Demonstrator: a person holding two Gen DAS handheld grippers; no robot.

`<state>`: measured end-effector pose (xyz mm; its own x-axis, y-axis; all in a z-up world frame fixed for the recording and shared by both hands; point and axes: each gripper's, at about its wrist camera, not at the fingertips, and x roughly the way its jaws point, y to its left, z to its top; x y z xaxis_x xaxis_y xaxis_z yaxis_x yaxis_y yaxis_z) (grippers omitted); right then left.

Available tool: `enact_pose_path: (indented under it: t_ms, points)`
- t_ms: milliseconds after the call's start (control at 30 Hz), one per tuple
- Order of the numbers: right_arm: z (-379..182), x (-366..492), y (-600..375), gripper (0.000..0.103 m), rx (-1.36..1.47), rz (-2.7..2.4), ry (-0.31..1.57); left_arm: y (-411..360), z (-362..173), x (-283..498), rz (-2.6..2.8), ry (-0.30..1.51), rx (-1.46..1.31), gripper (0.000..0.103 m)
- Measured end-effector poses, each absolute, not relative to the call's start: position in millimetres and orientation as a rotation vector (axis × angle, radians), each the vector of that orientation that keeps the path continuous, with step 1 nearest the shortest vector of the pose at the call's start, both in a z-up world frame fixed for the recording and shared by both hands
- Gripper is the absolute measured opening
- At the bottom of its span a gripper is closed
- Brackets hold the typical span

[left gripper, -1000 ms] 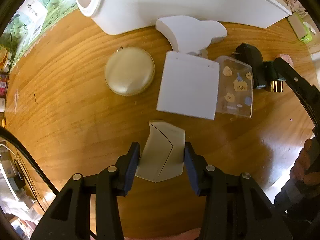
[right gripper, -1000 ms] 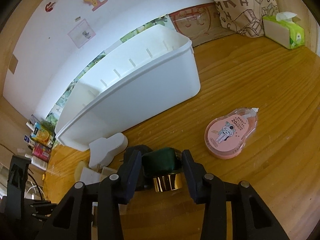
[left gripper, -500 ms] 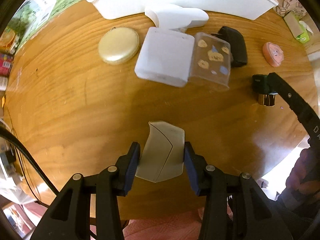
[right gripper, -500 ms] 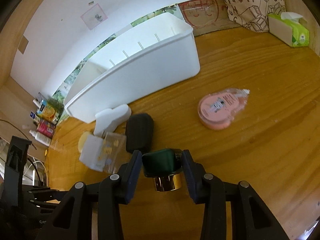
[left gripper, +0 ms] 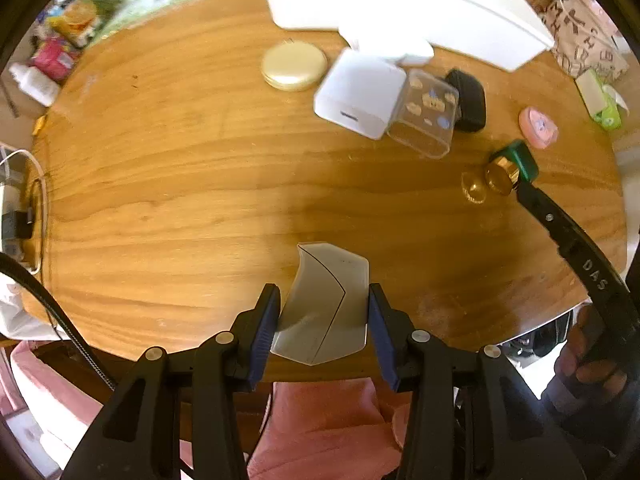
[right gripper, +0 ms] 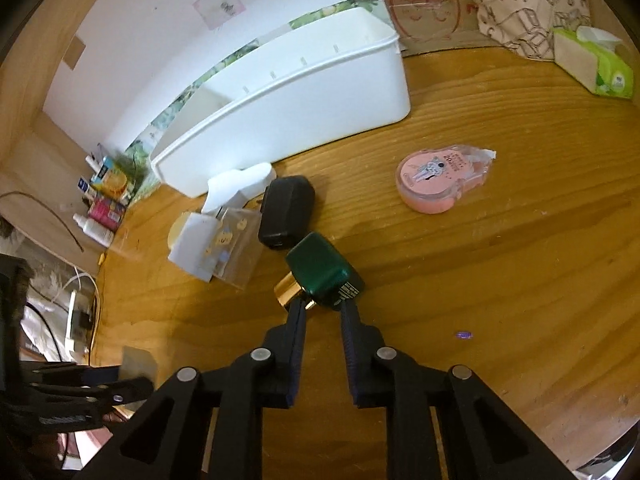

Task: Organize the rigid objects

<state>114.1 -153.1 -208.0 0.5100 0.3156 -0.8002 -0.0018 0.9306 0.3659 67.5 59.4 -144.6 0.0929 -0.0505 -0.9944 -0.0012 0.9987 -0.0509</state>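
Wood-grain counter (left gripper: pixel 192 168), warm brown, carries most of the things. Left hand-held gripper (left gripper: pixel 323 312) points down over the counter's near edge, jaws partly open and clamped on a pale grey wedge-shaped case (left gripper: pixel 324 304); both blue pads press its sides, case held clear above the wood. Right hand-held gripper (right gripper: pixel 323 312) angled down toward the counter; its jaws have just been closing and now stand at their narrowest, tips pinching the near end of a dark green bottle with a gold cap (right gripper: pixel 320 274). Bottle tilted, cap toward the left in the right wrist view; whether it rests on the wood or hangs just above, cannot tell. Seen from the left wrist view the same bottle (left gripper: pixel 510 166) sits at the tip of the right gripper's black finger, right side of the counter. White bin (right gripper: pixel 288 108), long and open-topped, stands at the back of the counter. Just in front of it: a white curved piece (right gripper: pixel 240 184), a white box (left gripper: pixel 360 92) touching a clear box with cartoon stickers (left gripper: pixel 426 116), a black case (right gripper: pixel 286 210) beside that, a round cream compact (left gripper: pixel 294 65) to the left. Pink correction-tape dispenser (right gripper: pixel 436 182) lies apart to the right. Green tissue pack (right gripper: pixel 600 64) far right rear
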Motion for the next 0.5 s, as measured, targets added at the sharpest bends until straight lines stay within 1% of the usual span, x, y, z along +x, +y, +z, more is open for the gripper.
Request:
enact_pose_path:
  t_ms: [67, 133, 267, 333, 433, 500]
  points:
    - [-208.0, 115.9, -151.1, 0.046, 0.313, 0.201, 1.020, 63.8, -136.3, 61.0, -0.017, 1.452, -0.063, 0.047]
    - [-207.8, 119.5, -149.1, 0.053, 0.290, 0.209, 1.016, 67.3, -126.8, 58.5, -0.003, 1.431, -0.075, 0.047]
    - [-207.5, 128.3, -144.3, 0.054, 0.241, 0.217, 1.012, 75.5, -106.0, 55.3, 0.028, 1.382, -0.093, 0.047]
    - [-208.2, 133.6, -142.8, 0.057, 0.218, 0.222, 1.016, 73.8, -98.3, 52.4, 0.045, 1.360, -0.102, 0.047]
    - [-207.5, 138.4, -138.7, 0.057, 0.180, 0.237, 1.013, 68.7, -84.2, 57.3, 0.060, 1.323, -0.116, 0.047]
    - [-208.4, 139.7, -137.2, 0.055, 0.154, 0.261, 1.018, 67.1, -75.9, 61.7, 0.069, 1.295, -0.120, 0.047]
